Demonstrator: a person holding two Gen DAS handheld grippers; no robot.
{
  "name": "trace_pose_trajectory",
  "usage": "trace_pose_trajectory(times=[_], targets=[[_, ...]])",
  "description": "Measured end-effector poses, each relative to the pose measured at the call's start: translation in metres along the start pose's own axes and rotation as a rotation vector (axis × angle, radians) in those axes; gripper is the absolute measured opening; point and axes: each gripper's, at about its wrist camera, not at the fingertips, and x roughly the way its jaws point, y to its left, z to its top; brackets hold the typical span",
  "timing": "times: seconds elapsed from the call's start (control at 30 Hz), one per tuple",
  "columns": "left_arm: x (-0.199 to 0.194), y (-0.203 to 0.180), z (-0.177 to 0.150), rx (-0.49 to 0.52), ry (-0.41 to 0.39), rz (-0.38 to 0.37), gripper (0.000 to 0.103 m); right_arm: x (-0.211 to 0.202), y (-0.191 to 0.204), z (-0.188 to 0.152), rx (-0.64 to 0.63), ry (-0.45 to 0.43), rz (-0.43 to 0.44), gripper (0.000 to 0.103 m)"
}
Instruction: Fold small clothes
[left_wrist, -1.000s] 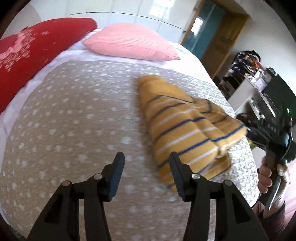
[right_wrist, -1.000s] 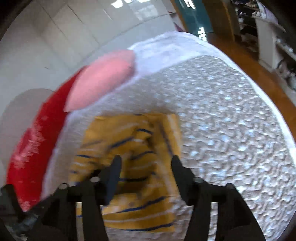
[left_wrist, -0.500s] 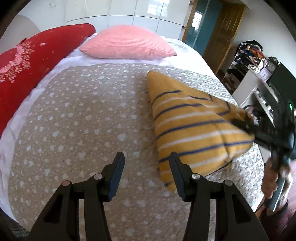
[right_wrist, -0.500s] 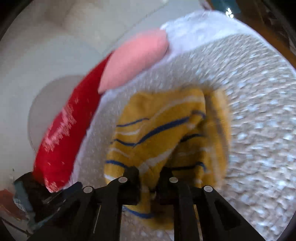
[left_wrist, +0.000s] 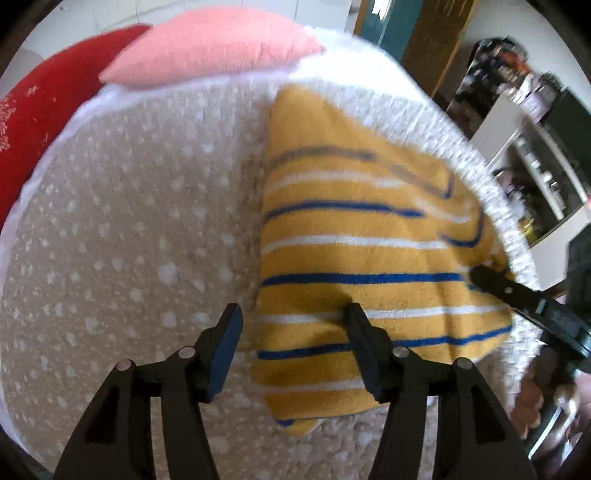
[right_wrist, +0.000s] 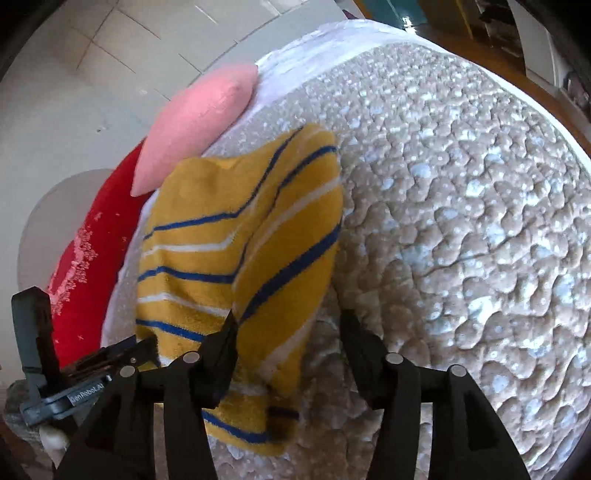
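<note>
A small yellow garment (left_wrist: 354, 266) with blue and white stripes lies folded on the beige quilted bedspread (left_wrist: 129, 240). My left gripper (left_wrist: 291, 325) is open, its jaws straddling the garment's near left edge just above it. In the right wrist view the garment (right_wrist: 236, 236) is bunched and partly lifted at its near end. My right gripper (right_wrist: 288, 328) is open, with the cloth lying between its jaws and against the left finger. The right gripper also shows at the garment's right edge in the left wrist view (left_wrist: 517, 295).
A pink pillow (left_wrist: 210, 44) and a red pillow (left_wrist: 33, 114) lie at the head of the bed. A white shelf unit (left_wrist: 535, 177) and a wooden door stand past the bed's right side. The bedspread (right_wrist: 461, 221) stretches to the right of the garment.
My right gripper was shut on the garment's edge and lifting it; its jaws have now opened and the cloth has dropped. My left gripper has moved forward over the garment's near edge.
</note>
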Motion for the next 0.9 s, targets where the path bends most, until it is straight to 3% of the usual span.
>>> trace_pose_trajectory(times=[0.1, 0.13, 0.23, 0.43, 0.5, 0.53, 0.57, 0.67, 0.8, 0.9], targets=[[-0.019, 0.014, 0.006, -0.015, -0.084, -0.017, 0.061, -0.017, -0.011, 0.004, 0.011, -0.041, 0.026, 0.07], [-0.019, 0.019, 0.011, -0.029, -0.09, -0.042, 0.068, -0.019, -0.013, 0.005, 0.02, -0.053, 0.037, 0.073], [-0.002, 0.032, 0.022, -0.069, -0.065, -0.122, 0.072, -0.01, -0.011, 0.013, 0.035, -0.042, 0.041, 0.074], [0.05, 0.019, 0.03, -0.021, 0.025, -0.245, 0.081, 0.033, 0.014, 0.032, -0.005, -0.02, 0.036, 0.075], [0.059, 0.023, 0.033, -0.066, 0.071, -0.309, 0.073, 0.047, 0.022, 0.036, 0.006, -0.015, 0.03, 0.076], [0.06, 0.029, 0.036, -0.108, 0.094, -0.366, 0.053, 0.053, 0.026, 0.038, 0.018, -0.009, 0.035, 0.072], [0.058, 0.035, 0.039, -0.132, 0.093, -0.367, 0.042, 0.055, 0.033, 0.04, 0.019, -0.003, 0.043, 0.06], [0.034, 0.056, 0.048, -0.163, 0.046, -0.365, 0.029, 0.05, 0.061, 0.045, -0.048, -0.009, 0.044, 0.042], [0.002, 0.091, 0.055, -0.2, -0.054, -0.3, 0.028, 0.039, 0.094, 0.05, -0.121, -0.032, 0.117, 0.039], [0.01, 0.115, 0.05, -0.237, -0.047, -0.126, 0.028, 0.055, 0.11, 0.046, -0.152, -0.022, 0.122, 0.047]])
